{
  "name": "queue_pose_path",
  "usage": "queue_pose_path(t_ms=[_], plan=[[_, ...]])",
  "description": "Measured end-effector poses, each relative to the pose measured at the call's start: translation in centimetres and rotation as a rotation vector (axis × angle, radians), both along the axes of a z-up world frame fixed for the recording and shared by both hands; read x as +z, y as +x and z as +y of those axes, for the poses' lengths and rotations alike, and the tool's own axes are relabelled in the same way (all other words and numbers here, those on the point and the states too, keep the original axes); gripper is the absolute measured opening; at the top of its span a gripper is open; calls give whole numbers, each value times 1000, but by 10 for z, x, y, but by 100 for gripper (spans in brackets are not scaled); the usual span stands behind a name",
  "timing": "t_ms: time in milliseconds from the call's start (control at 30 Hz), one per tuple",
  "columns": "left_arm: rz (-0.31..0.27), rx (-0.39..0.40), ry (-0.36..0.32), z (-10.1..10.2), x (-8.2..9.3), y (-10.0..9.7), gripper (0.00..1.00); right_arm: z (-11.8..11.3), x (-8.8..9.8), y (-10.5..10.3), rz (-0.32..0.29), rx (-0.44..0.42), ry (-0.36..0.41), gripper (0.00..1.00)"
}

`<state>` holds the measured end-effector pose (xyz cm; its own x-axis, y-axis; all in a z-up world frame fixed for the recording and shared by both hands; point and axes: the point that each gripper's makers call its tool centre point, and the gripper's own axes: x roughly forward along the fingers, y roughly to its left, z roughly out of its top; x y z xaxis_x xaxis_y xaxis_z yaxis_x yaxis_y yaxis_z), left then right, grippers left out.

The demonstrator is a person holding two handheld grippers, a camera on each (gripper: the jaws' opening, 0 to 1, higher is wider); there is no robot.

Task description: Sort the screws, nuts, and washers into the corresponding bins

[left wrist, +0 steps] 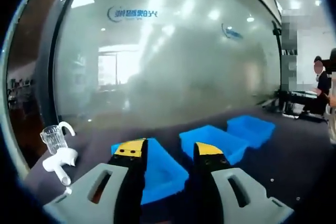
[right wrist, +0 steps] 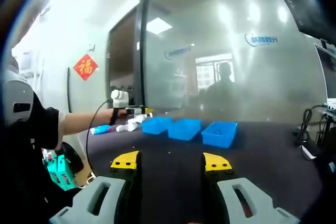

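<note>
I take the middle one of three open blue plastic bins [left wrist: 212, 142] as my landmark. From the left gripper view, my left gripper [left wrist: 169, 158] hovers just short of the row with its jaws spread and nothing between them, so I judge I am lining up rather than picking. Left of the landmark sits the nearest blue bin [left wrist: 160, 170], partly behind my jaw; further left stands a clear ribbed glass on a white plastic fitting [left wrist: 56, 150]. Right of the landmark lies the third blue bin [left wrist: 251, 128]. The row's long axis runs diagonally up and to the right across the dark cloth-covered bench [left wrist: 294, 161], open tops up, ready to receive parts. A few tiny pale specks [left wrist: 271, 180], perhaps the hardware, lie on the bench right of the landmark; I cannot tell which kind.

In the right gripper view, my right gripper [right wrist: 171, 163] is spread and empty, well back from the bins.
</note>
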<state>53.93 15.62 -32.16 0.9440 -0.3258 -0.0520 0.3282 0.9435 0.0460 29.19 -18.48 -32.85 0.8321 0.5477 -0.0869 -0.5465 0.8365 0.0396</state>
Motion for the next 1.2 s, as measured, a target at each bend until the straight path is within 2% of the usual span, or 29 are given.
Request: queue_pose_path(t_ms=[67, 167, 233, 300, 533, 633, 700, 867, 1000, 1200], plan=[[10, -62, -12, -13, -1, -14, 33, 0, 1, 0, -1, -1, 1, 41], [-2, -101, 10, -24, 1, -36, 34, 0, 2, 0, -4, 0, -2, 41], [-13, -131, -10, -31, 4, -57, 34, 1, 3, -1, -8, 1, -2, 41], [-28, -152, -24, -33, 4, -67, 34, 1, 4, -2, -11, -1, 1, 41], [-37, -197, -64, -34, -1, -124, 34, -10, 9, -2, -22, -28, 12, 41], [-33, -220, -73, -31, -5, -135, 34, -12, 10, -1, -24, -34, 15, 41], [-16, -270, -63, -36, -9, -146, 34, -14, 11, 0, -28, -41, 16, 41], [0, -339, -57, -44, -14, -162, 35, -16, 10, 0, -27, -50, 12, 41], [16, -381, -28, -50, -18, -168, 35, -17, 6, -1, -22, -57, -20, 41], [29, -416, -9, -61, -16, -164, 35, -19, 0, -2, -14, -63, -46, 41]])
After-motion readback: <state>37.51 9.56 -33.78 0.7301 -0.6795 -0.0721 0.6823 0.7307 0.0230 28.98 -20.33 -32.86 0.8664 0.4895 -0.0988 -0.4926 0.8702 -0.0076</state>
